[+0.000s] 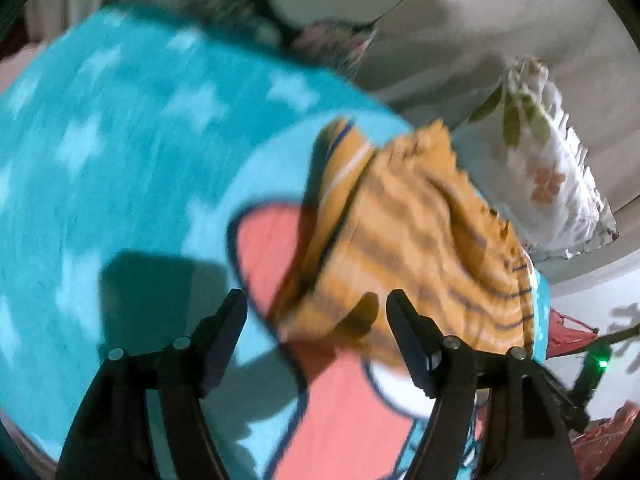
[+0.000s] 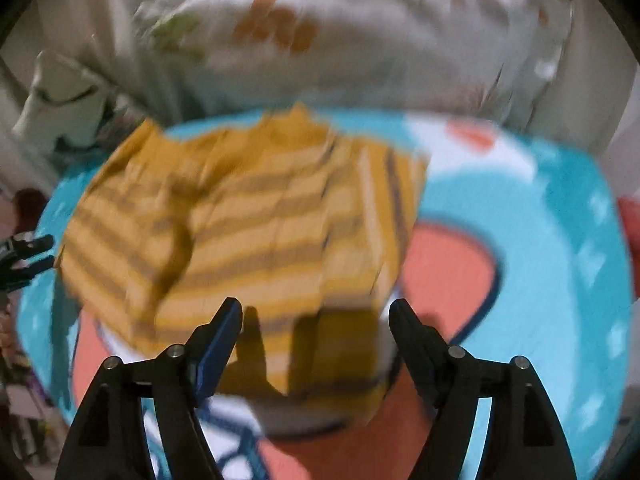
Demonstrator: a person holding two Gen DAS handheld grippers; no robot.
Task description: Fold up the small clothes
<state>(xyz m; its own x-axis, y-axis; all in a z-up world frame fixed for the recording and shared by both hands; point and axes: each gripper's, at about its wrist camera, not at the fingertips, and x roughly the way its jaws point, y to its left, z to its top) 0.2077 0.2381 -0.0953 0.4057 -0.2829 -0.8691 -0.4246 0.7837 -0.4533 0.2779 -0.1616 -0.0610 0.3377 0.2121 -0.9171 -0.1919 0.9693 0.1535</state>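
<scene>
Item: orange striped garment, folded, lying on my turquoise blanket near floral pillow. My left gripper spread, empty. My right gripper spread, empty, above garment.

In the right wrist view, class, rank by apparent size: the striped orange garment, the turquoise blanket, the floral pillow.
1. turquoise blanket
2. striped orange garment; floral pillow looks similar, but it lies farther away and is cropped, so unsure.
</scene>
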